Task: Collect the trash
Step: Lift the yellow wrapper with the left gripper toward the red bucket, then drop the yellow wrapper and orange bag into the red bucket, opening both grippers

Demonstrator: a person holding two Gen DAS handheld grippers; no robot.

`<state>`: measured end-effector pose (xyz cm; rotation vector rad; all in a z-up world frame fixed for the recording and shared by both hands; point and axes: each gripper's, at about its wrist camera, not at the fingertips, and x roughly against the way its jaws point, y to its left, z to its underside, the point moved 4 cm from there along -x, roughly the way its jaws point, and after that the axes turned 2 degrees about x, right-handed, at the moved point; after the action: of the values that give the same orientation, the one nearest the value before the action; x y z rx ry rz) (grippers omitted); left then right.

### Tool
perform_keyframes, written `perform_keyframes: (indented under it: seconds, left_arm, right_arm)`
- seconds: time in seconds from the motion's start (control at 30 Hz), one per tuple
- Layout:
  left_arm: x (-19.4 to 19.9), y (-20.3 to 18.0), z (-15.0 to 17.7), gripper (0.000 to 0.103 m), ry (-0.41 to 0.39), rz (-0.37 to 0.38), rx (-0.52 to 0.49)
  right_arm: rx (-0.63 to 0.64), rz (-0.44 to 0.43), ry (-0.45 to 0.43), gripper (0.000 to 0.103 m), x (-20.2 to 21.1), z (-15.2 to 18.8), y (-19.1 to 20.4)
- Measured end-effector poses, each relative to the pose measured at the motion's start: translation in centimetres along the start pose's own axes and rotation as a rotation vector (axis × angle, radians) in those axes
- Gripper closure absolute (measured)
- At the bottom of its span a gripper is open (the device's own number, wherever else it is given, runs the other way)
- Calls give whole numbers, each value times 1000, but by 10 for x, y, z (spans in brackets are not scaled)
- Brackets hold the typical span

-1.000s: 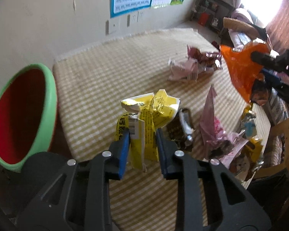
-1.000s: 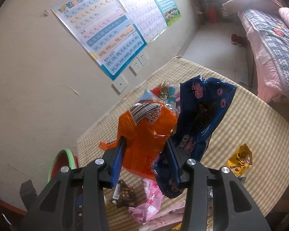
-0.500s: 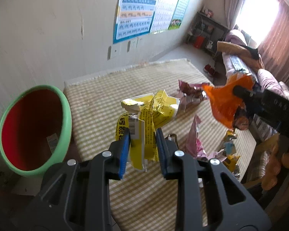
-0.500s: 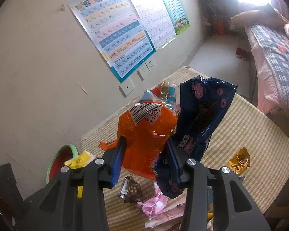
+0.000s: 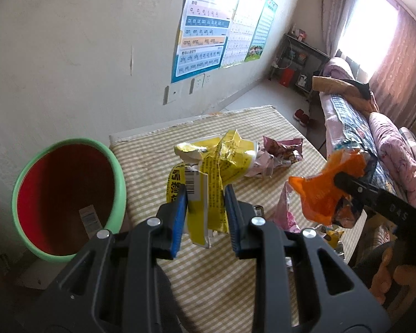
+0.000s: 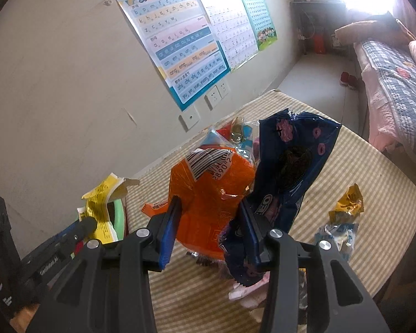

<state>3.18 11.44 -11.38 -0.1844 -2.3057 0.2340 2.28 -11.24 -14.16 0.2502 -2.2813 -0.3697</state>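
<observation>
You hold trash in both grippers above the striped surface (image 5: pixel 213 277): the left gripper (image 5: pixel 205 208), jaws pinching a yellow wrapper (image 5: pixel 216 172), the right gripper (image 6: pixel 209 230) clamping orange (image 6: pixel 208 194) and blue (image 6: pixel 288 172) packets. Next, carry them over the green-rimmed bin (image 5: pixel 119 177) and release. Since a second ago both loads have lifted, the bin's red interior opening into view.

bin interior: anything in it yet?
Inside the green bin, the red interior shows only a white label near the bottom; no wrappers are visible. The near wall's inside is hidden behind the rim.
</observation>
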Motion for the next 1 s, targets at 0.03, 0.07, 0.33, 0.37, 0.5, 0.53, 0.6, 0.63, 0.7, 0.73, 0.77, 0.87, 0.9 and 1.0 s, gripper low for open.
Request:
perform_keyframes:
  seconds: [0.03, 0.07, 0.33, 0.37, 0.5, 0.53, 0.6, 0.63, 0.7, 0.73, 0.77, 0.87, 0.9, 1.0]
  left_arm:
    - [0, 3, 0, 77, 0, 0, 7]
    - [1, 5, -1, 77, 0, 3, 12]
    - [11, 25, -6, 77, -24, 5, 34]
    - [12, 27, -7, 77, -23, 4, 34]
    - [15, 43, -9, 77, -31, -10, 55]
    - [16, 47, -9, 77, -33, -13, 64]
    - [16, 57, -9, 77, -35, -25, 88]
    - [16, 62, -9, 77, -36, -30, 97]
    - [18, 74, -8, 77, -39, -45, 121]
    - [18, 79, -8, 77, -40, -51, 130]
    - [18, 84, -7, 77, -42, -59, 140]
    - [19, 100, -6, 77, -44, -81, 164]
    - [19, 107, -5, 77, -45, -91, 175]
    - [19, 121, -4, 76, -41, -109, 200]
  right_arm:
    - [5, 2, 1, 62, 1, 1, 2]
    - [8, 3, 2, 62, 1, 2, 4]
    - [48, -4, 10, 62, -1, 5, 29]
    - [54, -5, 9, 62, -1, 5, 31]
    - [75, -12, 16, 62, -4, 5, 41]
    - [83, -14, 21, 62, -6, 6, 45]
    - [93, -15, 27, 62, -9, 7, 50]
    - [101, -17, 32, 62, -12, 7, 55]
    - [117, -20, 42, 62, -16, 8, 62]
    - [125, -22, 47, 62, -18, 8, 66]
    - [133, -23, 52, 62, -20, 9, 69]
    - [161, -30, 71, 61, -29, 10, 82]
    - [171, -34, 78, 61, -32, 11, 87]
    - [200, -45, 95, 61, -39, 13, 99]
